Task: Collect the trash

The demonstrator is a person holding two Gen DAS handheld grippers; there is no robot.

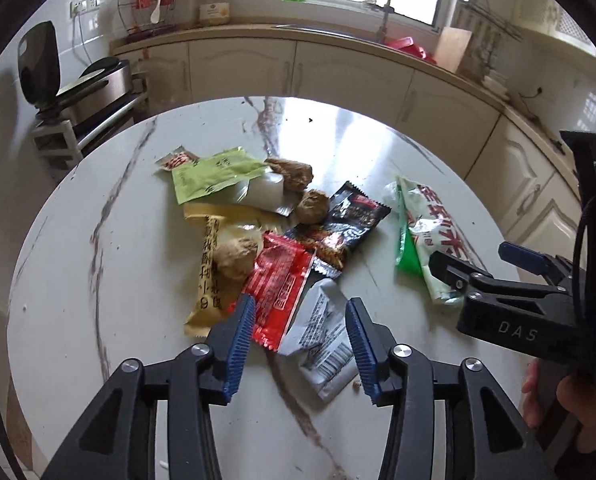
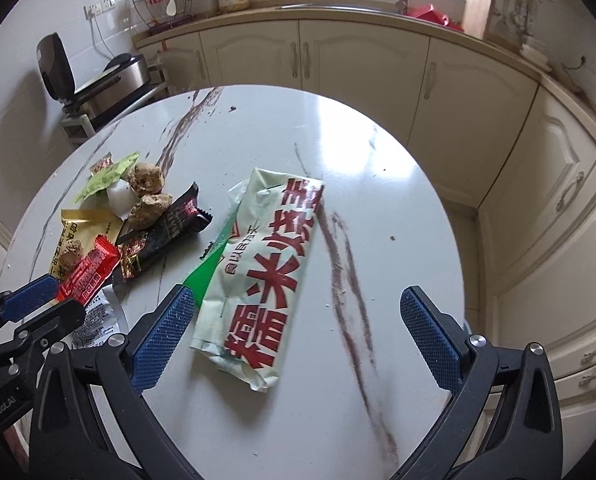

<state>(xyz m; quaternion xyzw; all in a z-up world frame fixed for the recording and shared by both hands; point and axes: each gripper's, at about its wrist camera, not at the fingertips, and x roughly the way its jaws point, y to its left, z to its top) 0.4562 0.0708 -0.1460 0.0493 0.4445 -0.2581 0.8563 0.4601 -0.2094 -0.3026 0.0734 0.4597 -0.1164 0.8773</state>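
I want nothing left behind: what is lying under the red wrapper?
The red wrapper overlaps a silver-white wrapper and the black wrapper. Whatever else lies beneath it is covered.

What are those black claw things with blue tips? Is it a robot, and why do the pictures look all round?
It is no robot. A person holds two grabbing tools, one in each hand, and each carries a small camera that bends the picture into a circle. One picture looks along the left gripper, the other along the right gripper. The blue parts are its fingers.

Both point down at a round white marble table in a kitchen, covered in trash: a shiny red snack wrapper, a silver-white wrapper, a black wrapper, brown crumpled lumps, and a long pale green bag with big red letters.

Both grippers are open and hold nothing. The left one is over the red and silver wrappers, the right one over the long bag.
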